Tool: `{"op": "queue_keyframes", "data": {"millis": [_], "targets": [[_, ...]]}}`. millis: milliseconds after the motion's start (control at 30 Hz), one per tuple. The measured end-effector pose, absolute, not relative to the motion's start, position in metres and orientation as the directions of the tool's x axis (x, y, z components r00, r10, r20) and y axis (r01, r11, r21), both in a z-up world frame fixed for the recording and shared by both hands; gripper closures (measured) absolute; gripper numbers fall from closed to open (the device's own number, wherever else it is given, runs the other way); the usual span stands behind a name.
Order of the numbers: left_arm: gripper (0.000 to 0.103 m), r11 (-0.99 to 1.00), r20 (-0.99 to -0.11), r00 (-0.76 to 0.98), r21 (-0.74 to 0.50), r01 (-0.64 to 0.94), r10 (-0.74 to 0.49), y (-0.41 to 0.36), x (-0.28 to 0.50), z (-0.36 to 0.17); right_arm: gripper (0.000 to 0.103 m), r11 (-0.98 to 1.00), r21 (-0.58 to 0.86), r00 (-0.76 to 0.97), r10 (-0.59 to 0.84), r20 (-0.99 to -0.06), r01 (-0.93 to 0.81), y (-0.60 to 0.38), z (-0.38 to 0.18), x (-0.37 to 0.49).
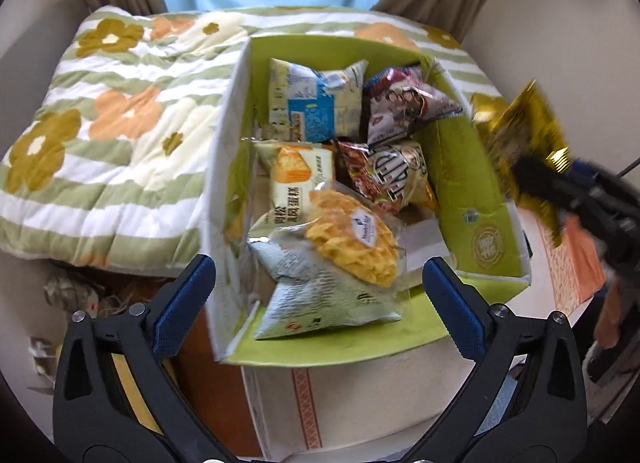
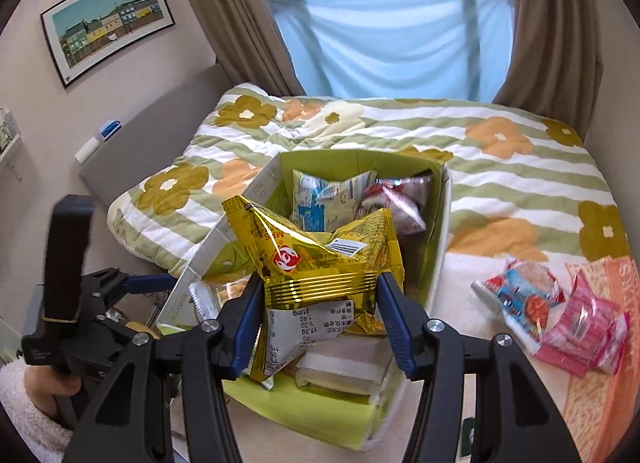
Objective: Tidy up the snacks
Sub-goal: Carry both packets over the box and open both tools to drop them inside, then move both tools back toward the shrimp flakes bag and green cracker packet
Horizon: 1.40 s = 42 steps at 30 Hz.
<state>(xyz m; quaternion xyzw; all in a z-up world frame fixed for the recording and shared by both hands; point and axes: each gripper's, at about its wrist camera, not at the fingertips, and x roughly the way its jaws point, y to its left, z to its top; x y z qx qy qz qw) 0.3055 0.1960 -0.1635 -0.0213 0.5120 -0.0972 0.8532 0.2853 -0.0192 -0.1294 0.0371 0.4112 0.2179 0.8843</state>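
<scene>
A green-lined cardboard box (image 1: 472,167) rests against the bed and holds several snack packets. Among them are a blue-and-white one (image 1: 316,103), an orange cake packet (image 1: 296,175) and a clear bag of yellow twists (image 1: 352,243). My left gripper (image 1: 318,303) hovers open over the box's near end, with nothing pressed between its blue pads. My right gripper (image 2: 322,323) is shut on a gold foil packet (image 2: 316,255) held above the box (image 2: 436,223). In the left wrist view the same gold packet (image 1: 516,131) shows blurred beside the box's right wall.
A floral striped quilt (image 2: 500,183) covers the bed behind the box. Pink packets (image 2: 588,327) and a red-and-blue packet (image 2: 516,295) lie at the right near an orange patterned box (image 2: 600,395). A pale carton (image 1: 360,403) sits under the green box. A hand in a fleecy sleeve (image 2: 40,395) holds the left gripper.
</scene>
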Motion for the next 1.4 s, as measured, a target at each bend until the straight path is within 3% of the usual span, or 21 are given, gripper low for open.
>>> {"op": "queue_keyframes", "data": {"millis": [333,467,533,600,667,700,1200,1400], "targets": [[0.0,0.978,-0.848,0.488,-0.169,0.122,-0.207,0.21,0.303,-0.155,0.051,0.914,0.15,0.513,0.341,-0.788,-0.378,0.003,-0.154,0.287],[0.0,0.983,-0.846,0.503,-0.133,0.127,-0.18,0.209,0.303,-0.15,0.047,0.916,0.142,0.485,0.325,-0.812,-0.376,0.004,-0.163,0.294],[0.0,0.984,-0.844,0.506,-0.128,0.127,-0.176,0.208,0.303,-0.15,0.039,0.918,0.141,0.466,0.315,-0.827,-0.37,0.006,-0.168,0.294],[0.0,0.983,-0.844,0.506,-0.131,0.125,-0.177,0.207,0.304,-0.151,0.017,0.917,0.131,0.47,0.311,-0.826,-0.376,0.006,-0.169,0.291],[0.0,0.983,-0.847,0.502,-0.134,0.123,-0.178,0.205,0.304,-0.151,0.003,0.917,0.112,0.497,0.306,-0.812,-0.383,0.003,-0.167,0.286],[0.0,0.984,-0.848,0.501,-0.13,0.122,-0.174,0.205,0.304,-0.151,0.002,0.918,0.104,0.51,0.303,-0.805,-0.383,0.002,-0.166,0.283],[0.0,0.976,-0.829,0.528,-0.087,0.199,-0.182,0.183,0.309,-0.14,0.001,0.952,0.192,0.568,0.298,-0.767,-0.24,-0.057,-0.139,0.25],[0.0,0.952,-0.81,0.531,-0.106,0.288,-0.251,0.155,0.32,-0.13,0.001,0.992,0.086,0.64,0.125,-0.758,-0.092,-0.096,-0.124,0.22]]}}
